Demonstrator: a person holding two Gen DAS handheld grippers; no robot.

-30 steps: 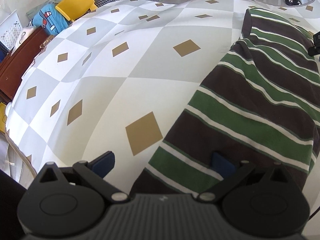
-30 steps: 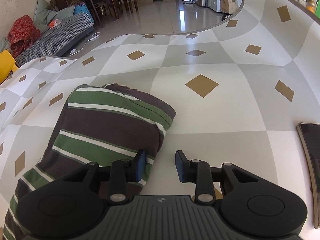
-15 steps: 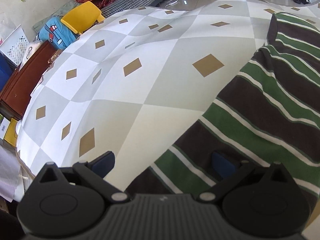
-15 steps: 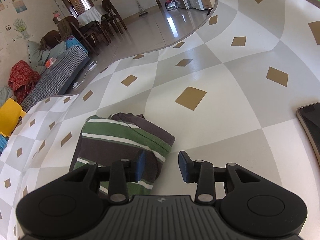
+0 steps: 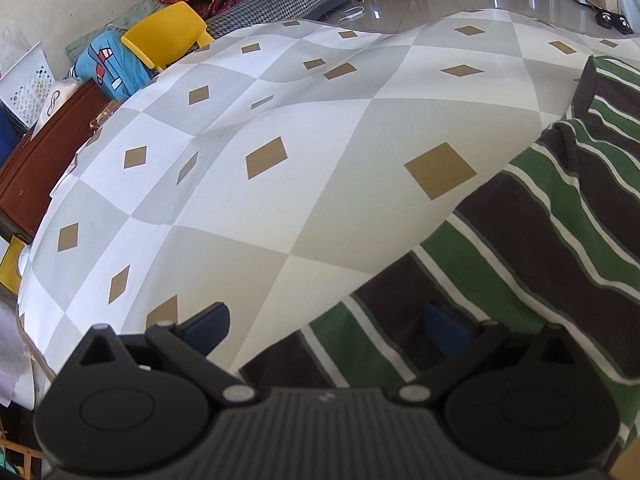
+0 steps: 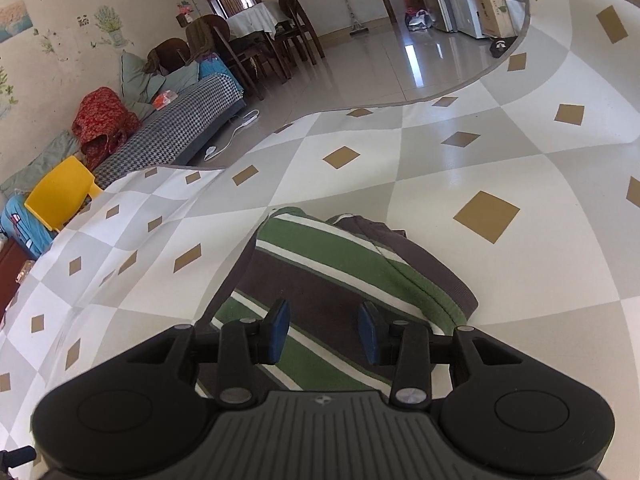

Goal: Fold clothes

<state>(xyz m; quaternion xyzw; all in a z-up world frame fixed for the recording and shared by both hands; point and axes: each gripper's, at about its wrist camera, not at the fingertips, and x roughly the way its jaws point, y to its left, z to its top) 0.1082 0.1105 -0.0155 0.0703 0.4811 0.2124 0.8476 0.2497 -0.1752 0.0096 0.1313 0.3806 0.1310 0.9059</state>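
Striped garment [image 6: 336,276], green, brown and white, lies folded on the worktop [image 6: 460,168], which carries a grey-and-white diamond-check cloth. Left claw [image 5: 326,326]: jaws spread wide, one blue pad [image 5: 208,326] over bare cloth at 7 o'clock, the other over the garment's near edge; nothing gripped. Right claw [image 6: 323,330]: jaws apart, hovering over the garment's folded end at 6 o'clock, holding nothing. Yellow chair [image 6: 60,192] at 9 o'clock.
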